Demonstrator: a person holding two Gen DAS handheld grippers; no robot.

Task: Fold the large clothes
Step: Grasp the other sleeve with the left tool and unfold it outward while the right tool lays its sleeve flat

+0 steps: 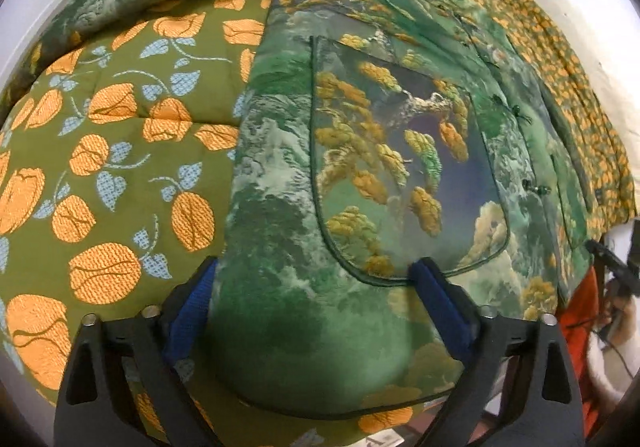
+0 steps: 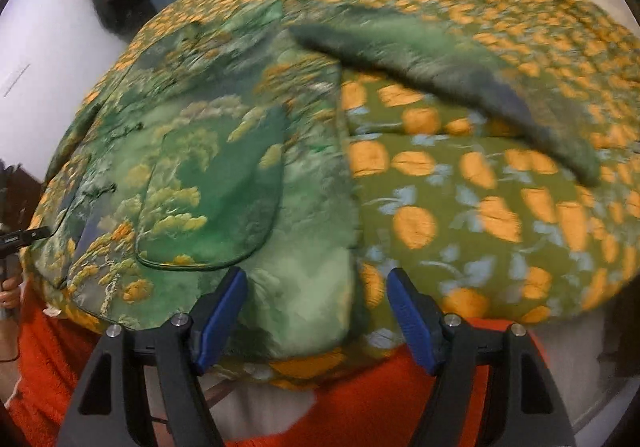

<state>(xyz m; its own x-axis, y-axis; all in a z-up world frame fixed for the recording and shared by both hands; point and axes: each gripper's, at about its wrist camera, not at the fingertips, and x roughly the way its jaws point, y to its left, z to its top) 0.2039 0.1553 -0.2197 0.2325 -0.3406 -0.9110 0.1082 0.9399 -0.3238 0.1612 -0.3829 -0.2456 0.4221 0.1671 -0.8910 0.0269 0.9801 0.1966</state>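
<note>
Jacket (image 1: pixel 360 167), a padded green brocade one, is lying spread on the orange-flowered quilt (image 1: pixel 100 151), its near hem hanging toward the person's side. Left gripper (image 1: pixel 316 295) is hovering with fingers apart, the hem corner sitting between them but not pinched. Right gripper (image 2: pixel 316 307) is likewise standing open over the jacket's right edge. Closing now is likely risking a grab of quilt along with hem, since the two fabrics are lying flush; the thick padding could also be slipping out of a shallow bite.
</note>
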